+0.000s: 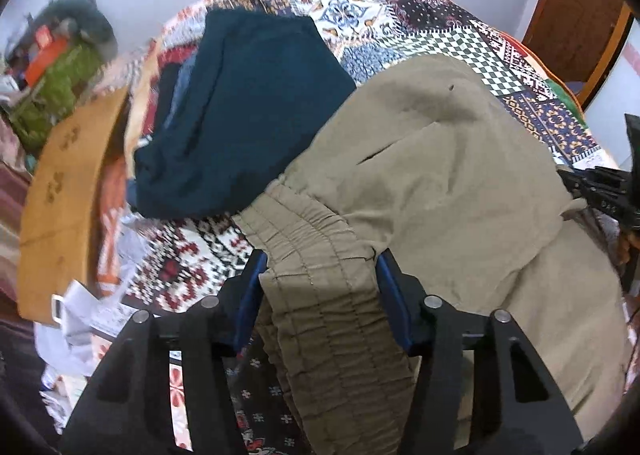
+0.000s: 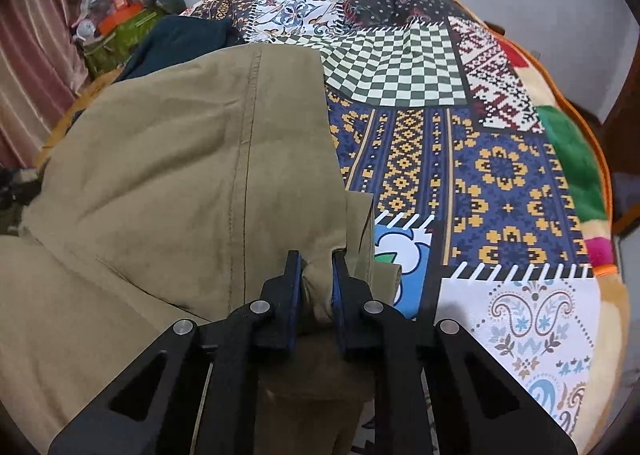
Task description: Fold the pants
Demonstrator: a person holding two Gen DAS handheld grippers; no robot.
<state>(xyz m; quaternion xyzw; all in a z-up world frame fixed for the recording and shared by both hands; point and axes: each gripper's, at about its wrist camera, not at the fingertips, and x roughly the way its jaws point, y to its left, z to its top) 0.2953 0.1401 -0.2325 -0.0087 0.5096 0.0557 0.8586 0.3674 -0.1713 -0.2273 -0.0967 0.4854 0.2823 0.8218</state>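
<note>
The khaki pants [image 1: 440, 159] lie bunched over a patchwork bedspread [image 1: 400, 19], filling the centre and right of the left wrist view. The left gripper [image 1: 320, 267], at the bottom centre of that frame, has its blue-padded fingers [image 1: 394, 287] standing fairly wide, with the gathered elastic waistband [image 1: 312, 239] packed between them, so it grips that thick band of cloth. To the upper left of the khaki fabric sits a dark teal garment [image 1: 240, 107], its edge touching or slightly overlapped by the pants. Farther left an orange-brown cloth [image 1: 68, 191] hangs at the frame's edge, and a green bag [image 1: 64, 83] shows blurred in the upper left corner. In the right wrist view the pants [image 2: 180, 175] cover the left half of the frame, a stitched seam running down them. The right gripper [image 2: 316, 267], bottom centre, is closed to a narrow gap, pinching a fold of the khaki cloth. The bedspread [image 2: 500, 175] lies bare across the right half.
</note>
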